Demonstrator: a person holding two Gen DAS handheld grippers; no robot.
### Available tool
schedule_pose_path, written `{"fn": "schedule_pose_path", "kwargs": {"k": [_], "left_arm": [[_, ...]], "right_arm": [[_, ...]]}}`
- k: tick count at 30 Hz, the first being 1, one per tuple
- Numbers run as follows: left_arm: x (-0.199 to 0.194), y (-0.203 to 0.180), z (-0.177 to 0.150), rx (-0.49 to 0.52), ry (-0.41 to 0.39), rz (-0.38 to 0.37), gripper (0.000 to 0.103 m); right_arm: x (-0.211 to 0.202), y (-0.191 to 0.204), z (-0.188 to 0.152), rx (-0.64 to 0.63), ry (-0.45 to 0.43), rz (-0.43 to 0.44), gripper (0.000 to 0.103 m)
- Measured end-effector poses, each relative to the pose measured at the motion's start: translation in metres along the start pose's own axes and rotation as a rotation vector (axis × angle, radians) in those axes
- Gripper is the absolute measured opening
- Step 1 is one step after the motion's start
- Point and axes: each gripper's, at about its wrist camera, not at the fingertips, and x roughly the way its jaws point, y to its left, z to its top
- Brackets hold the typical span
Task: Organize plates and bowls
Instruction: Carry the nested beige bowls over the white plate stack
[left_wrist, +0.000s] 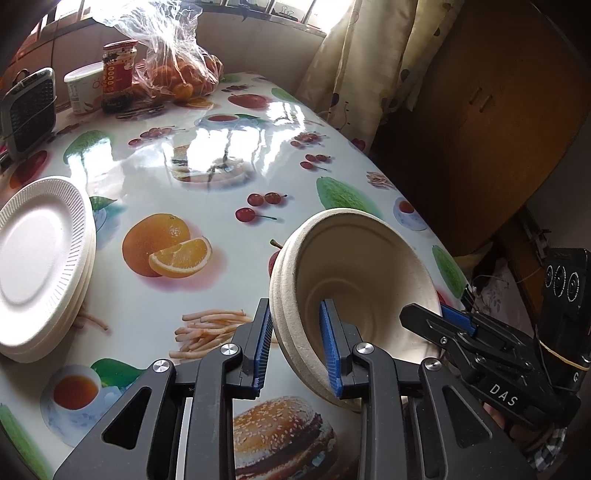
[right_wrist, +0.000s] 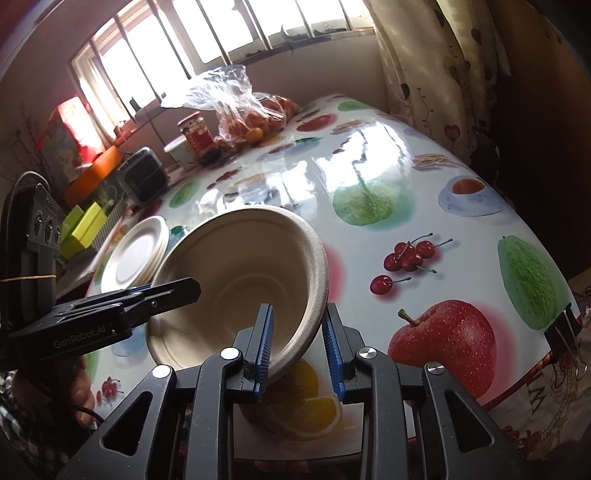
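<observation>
A beige pulp bowl (left_wrist: 362, 266) hangs tilted above the fruit-print table (left_wrist: 221, 184), its mouth towards both cameras. Its left edge shows a doubled rim, as if two bowls are nested. My left gripper (left_wrist: 295, 306) is shut on the bowl's left rim, one blue pad inside and one outside. My right gripper (right_wrist: 299, 308) is shut on the opposite rim of the bowl (right_wrist: 236, 266). Each gripper shows in the other's view: the right gripper (left_wrist: 428, 314) and the left gripper (right_wrist: 184, 290). A stack of white ribbed plates (left_wrist: 40, 266) (right_wrist: 136, 254) lies at the table's left.
At the far end stand a plastic bag of oranges (left_wrist: 177, 74), a red-labelled jar (left_wrist: 118, 70), a white cup (left_wrist: 83, 88) and a small black grilled appliance (left_wrist: 27, 110). A curtain (left_wrist: 351, 55) and wooden furniture (left_wrist: 498, 110) flank the table's right edge. A binder clip (right_wrist: 565, 332) pins the cloth.
</observation>
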Motion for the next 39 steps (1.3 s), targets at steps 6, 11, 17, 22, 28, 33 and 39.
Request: {"fn": "schedule_pose_path", "kwargs": {"k": [6, 11, 17, 22, 28, 33, 39], "left_arm": [[-0.01, 0.009, 0.001, -0.022, -0.021, 0.022, 0.027], [-0.021, 0.02, 0.003, -0.043, -0.042, 0.042, 0.027], [-0.032, 0.034, 0.005, -0.071, -0.064, 0.069, 0.027], [-0.041, 0.048, 0.006, -0.092, -0.079, 0.093, 0.027], [-0.05, 0.064, 0.007, -0.12, -0.096, 0.123, 0.027], [-0.059, 0.077, 0.005, -0.144, -0.108, 0.144, 0.027], [-0.069, 0.091, 0.004, -0.17, -0.127, 0.17, 0.027]], "right_arm": [[0.003, 0.014, 0.009, -0.031, 0.0, 0.017, 0.026], [0.009, 0.027, 0.017, -0.06, 0.001, 0.038, 0.026], [0.017, 0.046, 0.028, -0.097, 0.003, 0.062, 0.026], [0.024, 0.06, 0.037, -0.126, 0.005, 0.084, 0.026], [0.034, 0.08, 0.044, -0.168, 0.015, 0.11, 0.026], [0.042, 0.095, 0.049, -0.194, 0.022, 0.131, 0.026], [0.051, 0.113, 0.054, -0.233, 0.032, 0.152, 0.026]]}}
